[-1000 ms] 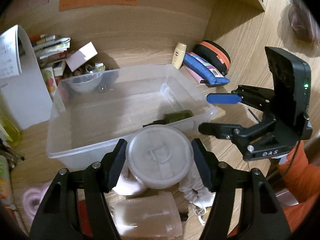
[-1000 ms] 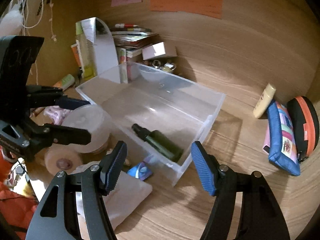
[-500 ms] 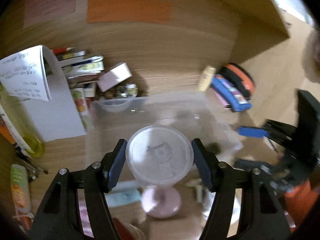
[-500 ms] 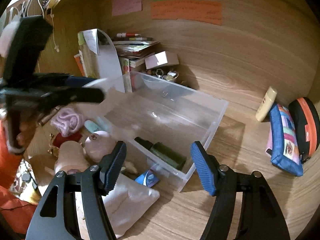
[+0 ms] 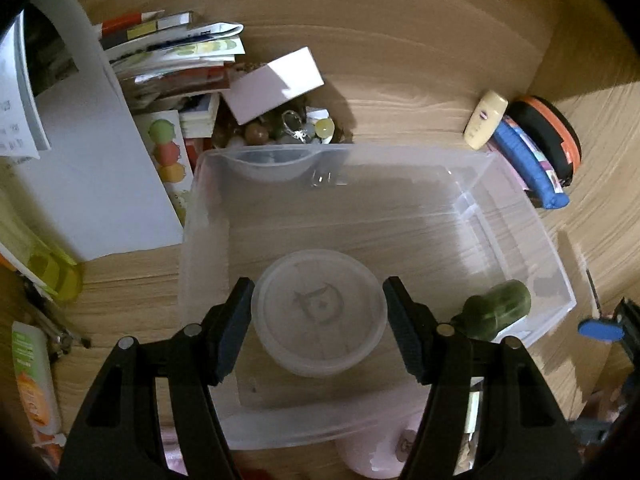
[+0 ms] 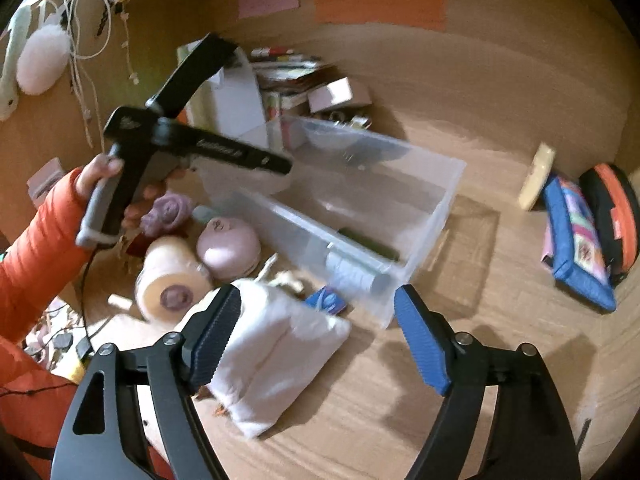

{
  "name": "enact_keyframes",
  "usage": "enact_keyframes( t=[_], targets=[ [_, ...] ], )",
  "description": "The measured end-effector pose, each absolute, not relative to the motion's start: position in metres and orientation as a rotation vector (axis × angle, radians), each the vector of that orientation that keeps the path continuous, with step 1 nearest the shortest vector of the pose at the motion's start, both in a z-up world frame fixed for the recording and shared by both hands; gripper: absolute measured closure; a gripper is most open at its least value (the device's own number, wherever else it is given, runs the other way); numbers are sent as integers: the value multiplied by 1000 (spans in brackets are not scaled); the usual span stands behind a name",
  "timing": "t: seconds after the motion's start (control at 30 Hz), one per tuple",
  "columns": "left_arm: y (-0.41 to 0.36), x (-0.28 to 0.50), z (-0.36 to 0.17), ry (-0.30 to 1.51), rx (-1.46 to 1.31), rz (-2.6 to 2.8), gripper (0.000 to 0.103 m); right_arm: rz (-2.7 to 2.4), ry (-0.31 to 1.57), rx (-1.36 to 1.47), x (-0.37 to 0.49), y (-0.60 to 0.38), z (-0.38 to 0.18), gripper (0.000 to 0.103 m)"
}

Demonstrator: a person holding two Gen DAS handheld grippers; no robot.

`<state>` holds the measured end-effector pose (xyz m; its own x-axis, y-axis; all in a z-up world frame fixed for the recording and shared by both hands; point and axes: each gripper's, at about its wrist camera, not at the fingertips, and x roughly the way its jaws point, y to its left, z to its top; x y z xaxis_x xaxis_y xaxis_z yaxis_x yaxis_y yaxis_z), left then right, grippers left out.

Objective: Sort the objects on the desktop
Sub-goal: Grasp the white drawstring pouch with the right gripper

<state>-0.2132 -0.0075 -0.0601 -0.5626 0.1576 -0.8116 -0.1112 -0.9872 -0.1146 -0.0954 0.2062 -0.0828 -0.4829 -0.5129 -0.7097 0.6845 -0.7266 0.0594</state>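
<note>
My left gripper [image 5: 319, 330] is shut on a round translucent tub with a lid [image 5: 319, 312] and holds it over the near part of the clear plastic bin [image 5: 400, 152]. A dark green bottle [image 5: 498, 312] lies in the bin's right near corner. My right gripper [image 6: 316, 340] is open and empty, above the desk in front of the bin [image 6: 436, 184]. A white cloth pouch [image 6: 280, 352] lies just beyond its left finger. In the right wrist view the left gripper [image 6: 276, 166] is above the bin's left end, and the tub is hidden there.
A pink round case [image 6: 228, 246], a cream jar [image 6: 168, 280], a purple yarn ball [image 6: 168, 210] and a blue packet [image 6: 326, 300] lie left of the bin. A blue pencil case [image 6: 576, 248], an orange-black pouch [image 6: 612, 208] and a cream tube [image 6: 538, 176] sit at right. Books and a bead bowl [image 5: 276, 132] stand behind.
My left gripper has lifted the tub off the clutter in front of the bin and carried it over the bin. The right gripper has drawn back a little.
</note>
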Motion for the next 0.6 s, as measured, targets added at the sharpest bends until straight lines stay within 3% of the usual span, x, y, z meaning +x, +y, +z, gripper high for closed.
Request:
enact_keyframes(
  t=[0.2, 0.27, 0.43, 0.6],
  targets=[
    [2, -212, -64, 67, -1404, 2686, 38, -2139, 330, 1009, -82, 195, -101, 26],
    [6, -211, -66, 109, -1413, 2688, 38, -2112, 325, 1023, -77, 193, -106, 21],
    [6, -214, -67, 130, -1407, 2709, 38, -2094, 369, 1099, -76, 182, -128, 18],
    [4, -215, -62, 132, -1414, 2719, 38, -2068, 277, 1152, -88, 182, -137, 19]
  ],
)
